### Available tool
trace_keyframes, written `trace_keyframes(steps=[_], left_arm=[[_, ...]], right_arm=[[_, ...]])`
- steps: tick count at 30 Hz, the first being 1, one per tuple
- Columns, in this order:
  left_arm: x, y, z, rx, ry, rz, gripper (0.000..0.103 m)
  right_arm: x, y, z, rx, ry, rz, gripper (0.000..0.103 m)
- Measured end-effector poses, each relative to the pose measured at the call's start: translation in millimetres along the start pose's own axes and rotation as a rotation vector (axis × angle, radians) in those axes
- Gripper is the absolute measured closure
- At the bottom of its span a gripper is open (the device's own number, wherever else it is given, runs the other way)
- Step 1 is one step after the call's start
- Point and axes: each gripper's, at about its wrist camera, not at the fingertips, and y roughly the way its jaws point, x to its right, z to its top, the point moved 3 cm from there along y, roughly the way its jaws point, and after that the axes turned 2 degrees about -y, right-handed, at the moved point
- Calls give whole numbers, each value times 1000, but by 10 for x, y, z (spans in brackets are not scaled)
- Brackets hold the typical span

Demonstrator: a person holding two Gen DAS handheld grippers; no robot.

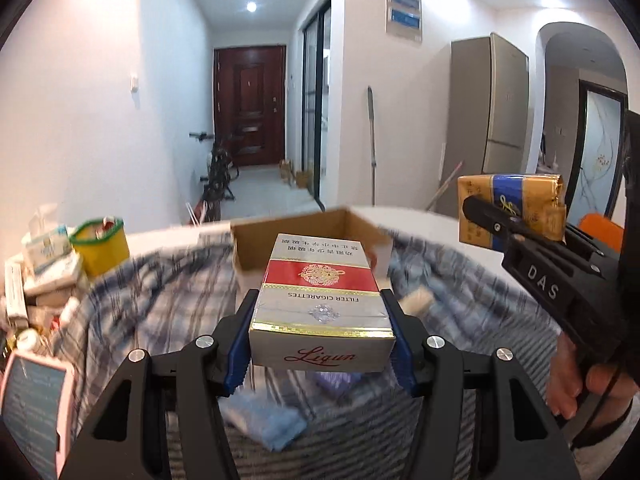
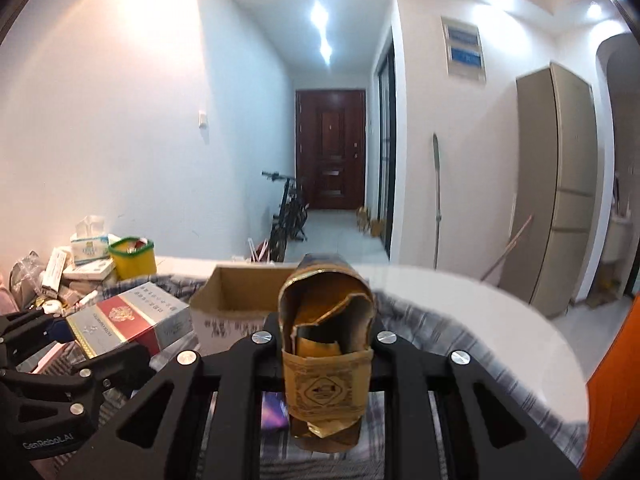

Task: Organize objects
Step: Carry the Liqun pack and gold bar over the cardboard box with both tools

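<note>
My left gripper (image 1: 320,320) is shut on a red, white and silver cigarette pack (image 1: 322,300) marked "Liqun", held above the plaid cloth just before an open cardboard box (image 1: 300,236). The same pack (image 2: 128,320) shows at the left of the right wrist view. My right gripper (image 2: 326,340) is shut on a crumpled gold and blue soft cigarette pack (image 2: 326,344), held upright; it also shows in the left wrist view (image 1: 512,208) at the right. The cardboard box (image 2: 236,300) stands open just beyond both grippers.
A blue plaid cloth (image 1: 160,292) covers a white round table (image 2: 500,312). A yellow tub with a green rim (image 1: 100,248), a tissue box (image 2: 90,246) and several small boxes pile at the left. A blue cloth (image 1: 264,420) lies below the left gripper. An orange chair (image 2: 616,380) stands at right.
</note>
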Motion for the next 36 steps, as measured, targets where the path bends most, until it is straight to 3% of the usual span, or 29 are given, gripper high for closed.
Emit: trace_keyframes(steps=[10, 17, 22, 26, 32, 36], left_arm=[[87, 89, 778, 236, 6, 23, 43], [-204, 426, 772, 345, -52, 61, 43], [-374, 800, 586, 282, -63, 59, 43], [-428, 1031, 484, 242, -39, 109, 43], [-473, 1141, 442, 197, -84, 66, 43], [-527, 1257, 444, 176, -86, 90, 43]], right_arm=[[-54, 283, 696, 141, 20, 31, 86], [-150, 652, 585, 237, 59, 25, 86], [-148, 909, 320, 194, 44, 34, 86], [-115, 1102, 138, 123, 40, 58, 86], [-170, 1129, 89, 108, 6, 58, 86], [-170, 1150, 104, 106, -5, 37, 86]])
